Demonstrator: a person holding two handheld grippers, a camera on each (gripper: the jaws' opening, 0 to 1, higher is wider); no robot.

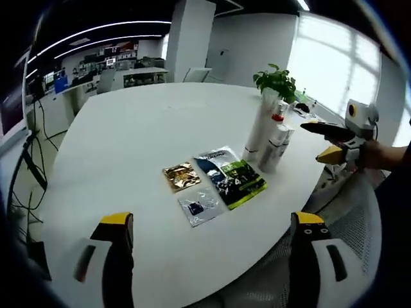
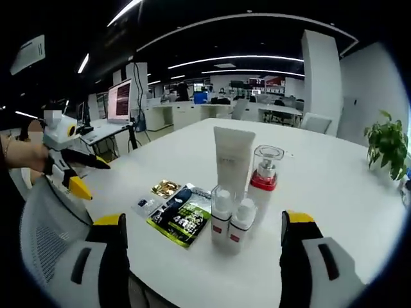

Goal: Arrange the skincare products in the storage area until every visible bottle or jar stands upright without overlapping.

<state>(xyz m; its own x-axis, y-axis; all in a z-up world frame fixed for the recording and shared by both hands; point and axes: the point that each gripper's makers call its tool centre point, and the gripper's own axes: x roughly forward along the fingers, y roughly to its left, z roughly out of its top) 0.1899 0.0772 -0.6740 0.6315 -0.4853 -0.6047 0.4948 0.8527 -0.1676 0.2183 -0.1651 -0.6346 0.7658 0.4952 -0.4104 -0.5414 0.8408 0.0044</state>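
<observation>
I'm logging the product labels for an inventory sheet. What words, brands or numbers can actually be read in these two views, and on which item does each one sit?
No text is legible in either view.
Green and black sachet: white lettering, too blurred to read.
Tall white tube: faint print, too small to read.
Two small white bottles: red label bands, unreadable.
Gold sachet and clear sachet: markings unreadable.
Monitor in the background: screen content blurred.

A white rounded tabletop carries a tall white tube standing upright. Touching it stand a red-collared pump bottle and two small white bottles. Beside the tube lie a green-and-dark sachet, a gold sachet and a clear sachet.
</observation>
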